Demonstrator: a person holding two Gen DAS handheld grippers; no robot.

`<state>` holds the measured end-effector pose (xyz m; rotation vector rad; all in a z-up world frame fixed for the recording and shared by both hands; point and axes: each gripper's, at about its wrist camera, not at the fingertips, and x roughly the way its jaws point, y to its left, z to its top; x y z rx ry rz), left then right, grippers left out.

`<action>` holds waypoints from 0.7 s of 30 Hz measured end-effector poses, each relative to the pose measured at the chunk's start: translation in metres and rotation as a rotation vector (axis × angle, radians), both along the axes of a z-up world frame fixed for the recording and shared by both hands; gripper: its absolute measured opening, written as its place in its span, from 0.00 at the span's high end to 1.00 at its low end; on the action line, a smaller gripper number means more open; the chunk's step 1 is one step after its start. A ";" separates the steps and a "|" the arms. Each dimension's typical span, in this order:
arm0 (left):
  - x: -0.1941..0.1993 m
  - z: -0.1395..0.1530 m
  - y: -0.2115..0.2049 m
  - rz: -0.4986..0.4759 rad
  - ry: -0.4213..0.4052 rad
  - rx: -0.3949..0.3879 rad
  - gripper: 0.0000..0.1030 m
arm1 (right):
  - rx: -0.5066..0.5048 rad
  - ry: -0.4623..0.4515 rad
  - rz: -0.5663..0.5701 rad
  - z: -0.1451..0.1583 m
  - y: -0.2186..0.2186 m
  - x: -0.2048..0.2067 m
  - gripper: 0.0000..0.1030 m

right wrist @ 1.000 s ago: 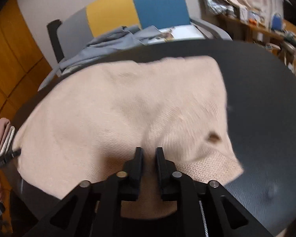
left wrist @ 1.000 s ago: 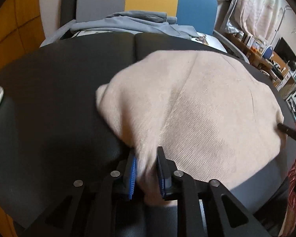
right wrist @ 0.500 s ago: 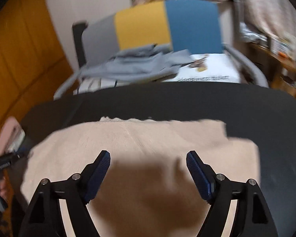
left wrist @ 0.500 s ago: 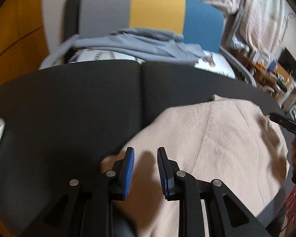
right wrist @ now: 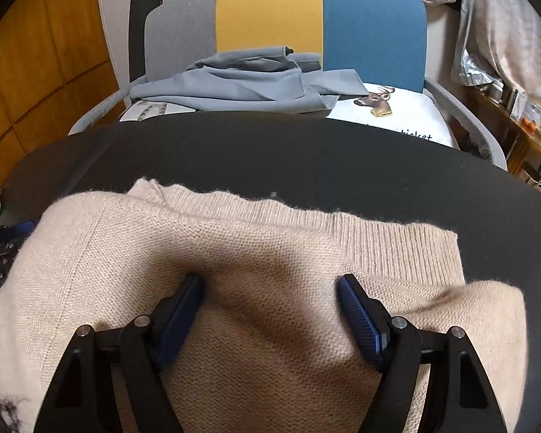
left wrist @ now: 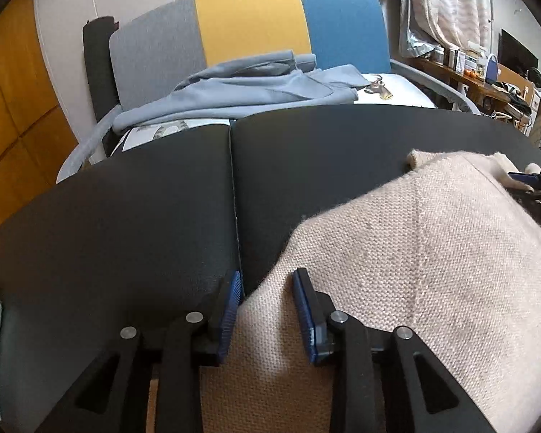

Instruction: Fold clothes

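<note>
A beige knit sweater lies folded on the black table; in the right wrist view it fills the near half, ribbed hem toward the far side. My left gripper is open, its jaws a little apart over the sweater's left edge, holding nothing. My right gripper is wide open just above the sweater's middle, empty. The right gripper's tip shows at the right edge of the left wrist view.
A chair with a grey, yellow and blue back stands beyond the table, with a grey garment and a white deer-print item on its seat. Cluttered shelves stand at far right. The table has a centre seam.
Both grippers let go of the sweater and opened. The sweater now lies folded nearer me, with more bare table beyond it. The right gripper has come low over the cloth.
</note>
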<state>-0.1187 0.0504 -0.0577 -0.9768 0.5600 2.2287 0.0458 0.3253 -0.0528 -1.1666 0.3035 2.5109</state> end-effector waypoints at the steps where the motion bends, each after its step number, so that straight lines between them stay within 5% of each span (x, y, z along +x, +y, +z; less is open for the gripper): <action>1: 0.000 0.000 0.001 0.009 0.004 -0.007 0.65 | 0.002 0.003 -0.002 0.000 0.001 0.001 0.29; 3: 0.003 0.000 0.006 0.005 0.029 -0.030 0.65 | 0.008 0.012 0.007 0.004 -0.003 0.002 0.51; 4: 0.006 0.001 0.007 -0.013 0.046 -0.051 0.71 | 0.012 0.018 0.015 0.007 -0.006 0.002 0.70; 6: 0.013 0.001 0.014 -0.076 0.057 -0.074 0.97 | 0.023 0.017 0.020 0.014 -0.015 0.003 0.86; 8: 0.022 -0.002 0.026 -0.124 0.113 -0.108 1.00 | 0.040 0.018 0.029 0.021 -0.024 0.005 0.89; 11: 0.030 0.010 0.023 -0.165 0.091 -0.042 0.99 | 0.051 0.048 0.026 0.033 -0.030 0.011 0.90; 17: 0.061 0.083 -0.012 -0.155 0.127 0.248 0.99 | 0.064 0.199 0.009 0.088 -0.048 0.047 0.91; 21: 0.094 0.099 -0.036 -0.186 0.126 0.316 0.99 | 0.067 0.283 0.056 0.120 -0.077 0.086 0.91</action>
